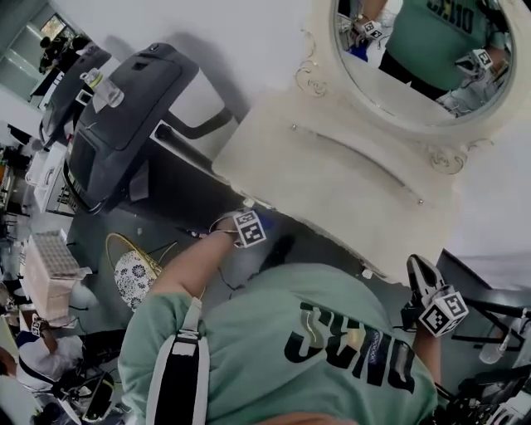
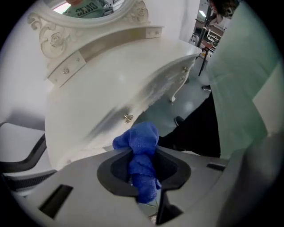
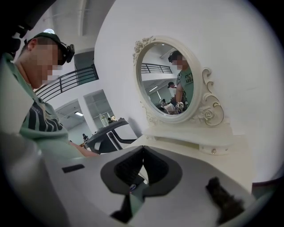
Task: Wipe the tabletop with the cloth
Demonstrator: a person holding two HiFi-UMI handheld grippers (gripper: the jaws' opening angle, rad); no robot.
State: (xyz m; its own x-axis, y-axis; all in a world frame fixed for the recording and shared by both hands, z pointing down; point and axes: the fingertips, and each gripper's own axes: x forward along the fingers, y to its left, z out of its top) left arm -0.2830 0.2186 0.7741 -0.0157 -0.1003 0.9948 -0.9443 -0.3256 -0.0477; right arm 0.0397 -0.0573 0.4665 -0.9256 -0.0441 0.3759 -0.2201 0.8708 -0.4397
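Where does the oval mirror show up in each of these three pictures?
Head view: mirror at top right, cut by the edge.
Left gripper view: mirror at the top left, only its lower part.
Right gripper view: mirror in the upper middle.
Shared landmark: the white dressing table below it.

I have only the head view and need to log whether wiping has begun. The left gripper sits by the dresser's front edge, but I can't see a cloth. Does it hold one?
Observer: Yes. The left gripper view shows the left gripper shut on a blue cloth, bunched between its jaws.
Operator: Is the cloth on the tabletop?
Observer: It appears not. In that view the cloth is held off the front edge of the white tabletop, not pressed on it.
Operator: And the right gripper?
Observer: The right gripper view shows the right gripper with its jaws together and nothing between them.
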